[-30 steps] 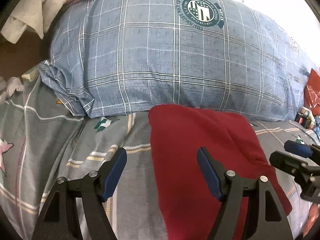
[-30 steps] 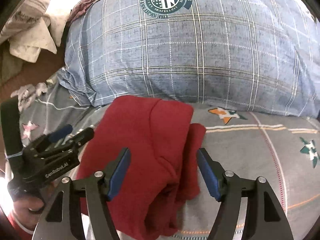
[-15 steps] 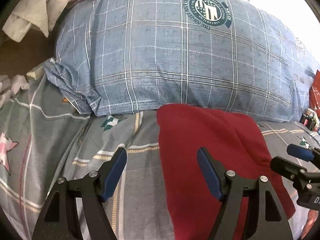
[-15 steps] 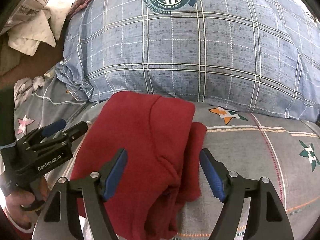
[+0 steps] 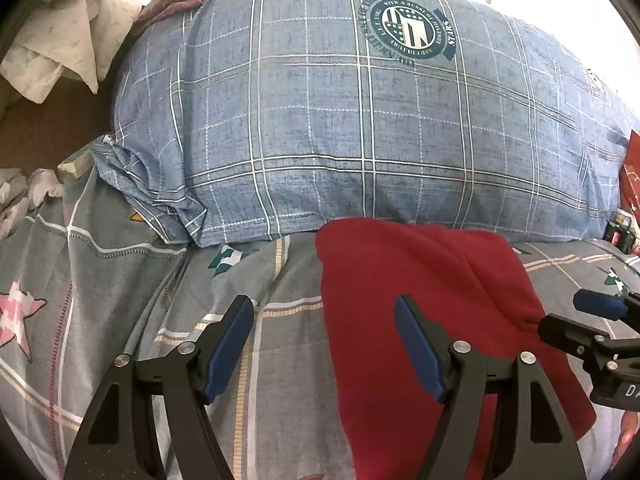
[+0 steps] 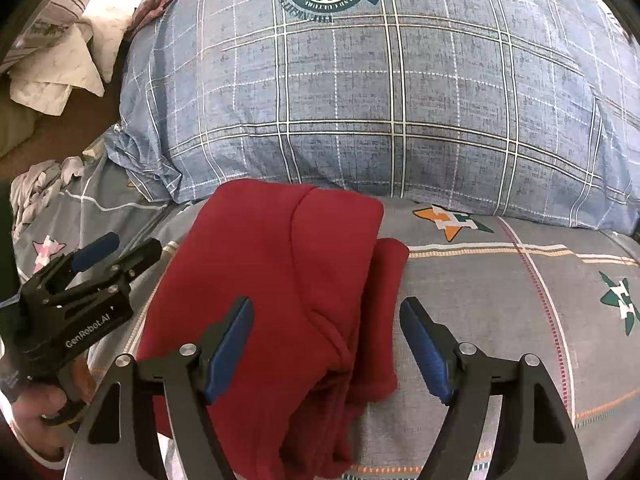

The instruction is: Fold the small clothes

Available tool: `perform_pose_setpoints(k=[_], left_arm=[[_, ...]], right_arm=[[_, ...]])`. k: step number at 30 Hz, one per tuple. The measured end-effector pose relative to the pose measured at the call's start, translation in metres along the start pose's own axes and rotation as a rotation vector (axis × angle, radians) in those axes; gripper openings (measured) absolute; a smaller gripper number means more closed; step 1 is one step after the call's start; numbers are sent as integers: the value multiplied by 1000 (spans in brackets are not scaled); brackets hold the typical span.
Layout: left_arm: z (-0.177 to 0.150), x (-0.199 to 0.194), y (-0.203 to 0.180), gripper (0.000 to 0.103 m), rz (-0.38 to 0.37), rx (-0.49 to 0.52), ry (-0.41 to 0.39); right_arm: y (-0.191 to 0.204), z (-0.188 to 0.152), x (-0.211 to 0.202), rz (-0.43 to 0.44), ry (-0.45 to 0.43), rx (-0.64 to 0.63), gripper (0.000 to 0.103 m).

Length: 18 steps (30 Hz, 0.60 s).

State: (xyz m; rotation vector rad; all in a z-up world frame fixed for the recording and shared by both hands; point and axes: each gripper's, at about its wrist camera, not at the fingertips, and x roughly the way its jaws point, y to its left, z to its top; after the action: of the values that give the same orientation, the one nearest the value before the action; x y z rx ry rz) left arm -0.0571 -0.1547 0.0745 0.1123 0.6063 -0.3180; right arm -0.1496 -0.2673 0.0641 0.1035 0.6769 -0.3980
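Observation:
A dark red garment (image 5: 420,300) (image 6: 288,280) lies folded on the grey patterned bedsheet (image 5: 120,280) (image 6: 500,300), just in front of a big blue plaid pillow. My left gripper (image 5: 324,344) is open, hovering over the garment's left edge with nothing between its blue pads. My right gripper (image 6: 326,344) is open too, above the garment's right folded edge, pads clear of the cloth. In the left wrist view the right gripper (image 5: 592,320) shows at the far right edge. In the right wrist view the left gripper (image 6: 108,256) sits at the left, held by a hand (image 6: 36,412).
The blue plaid pillow (image 5: 360,128) (image 6: 380,100) with a round crest fills the back. White crumpled cloths (image 5: 60,52) (image 6: 64,60) lie at the upper left beside brown wood. A small grey-white rag (image 6: 36,188) rests at the bed's left edge. Red items (image 5: 632,176) at far right.
The left wrist view has drifted slightly, so the garment and pillow sit a little further right in it. Both grippers stay open and nothing was grasped.

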Motion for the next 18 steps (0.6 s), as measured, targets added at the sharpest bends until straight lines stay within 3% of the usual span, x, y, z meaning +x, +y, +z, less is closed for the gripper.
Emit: perform_pose_setpoints(k=[18], left_arm=[[-3,-1,-4,73,-7,30,-8]], right_arm=[[-1,0,2,2,15,4,77]])
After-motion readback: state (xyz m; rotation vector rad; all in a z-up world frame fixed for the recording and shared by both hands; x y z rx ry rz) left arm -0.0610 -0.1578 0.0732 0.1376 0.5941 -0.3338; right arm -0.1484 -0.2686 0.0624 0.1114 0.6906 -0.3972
